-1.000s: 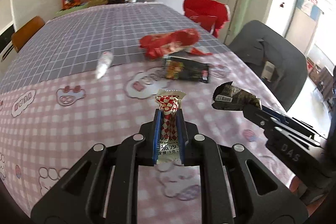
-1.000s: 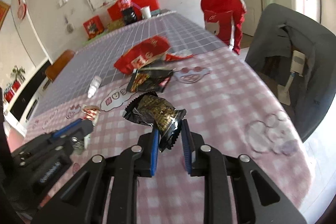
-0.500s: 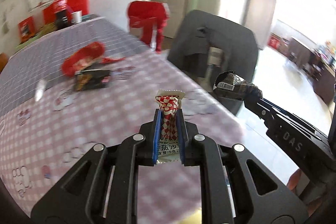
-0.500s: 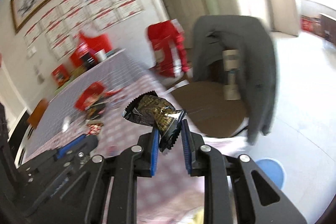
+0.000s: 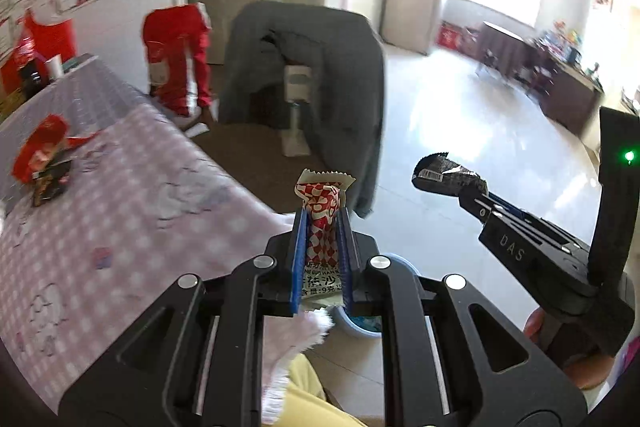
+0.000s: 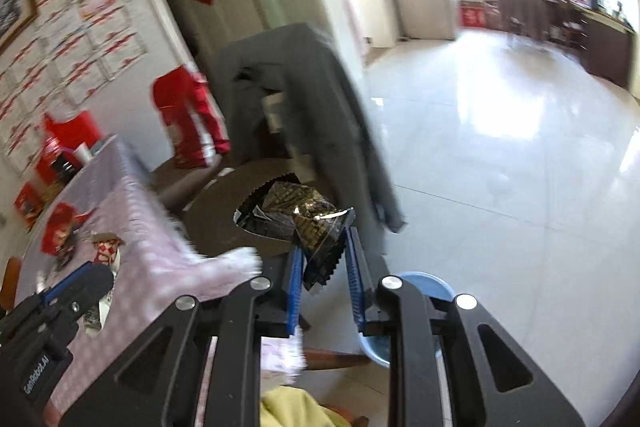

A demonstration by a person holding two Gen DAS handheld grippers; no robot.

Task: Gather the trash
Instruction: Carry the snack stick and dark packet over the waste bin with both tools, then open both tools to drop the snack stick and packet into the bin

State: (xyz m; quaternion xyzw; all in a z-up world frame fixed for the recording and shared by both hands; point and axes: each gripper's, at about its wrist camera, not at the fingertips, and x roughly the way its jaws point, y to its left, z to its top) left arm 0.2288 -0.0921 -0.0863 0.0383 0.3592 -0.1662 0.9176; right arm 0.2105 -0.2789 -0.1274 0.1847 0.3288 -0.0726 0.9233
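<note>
My left gripper (image 5: 322, 223) is shut on a red-and-white checked candy wrapper (image 5: 320, 205) that stands upright between its blue pads. It hangs past the corner of the pink checked table (image 5: 120, 211). To its right, my right gripper (image 5: 466, 193) holds a crumpled black wrapper (image 5: 442, 177). In the right wrist view my right gripper (image 6: 322, 251) is shut on that black-and-gold wrapper (image 6: 298, 213). A light blue bin (image 6: 430, 283) sits on the floor just below both grippers, mostly hidden by the fingers (image 5: 360, 325).
A red packet (image 5: 40, 147) and a dark packet (image 5: 50, 183) still lie far back on the table. A chair draped with a grey jacket (image 5: 320, 67) stands close ahead, one with a red garment (image 5: 176, 47) behind it. Shiny open floor (image 6: 500, 147) spreads to the right.
Both grippers have swung right, from above the tabletop to beyond its corner, above the floor and the blue bin. Each still holds its wrapper.
</note>
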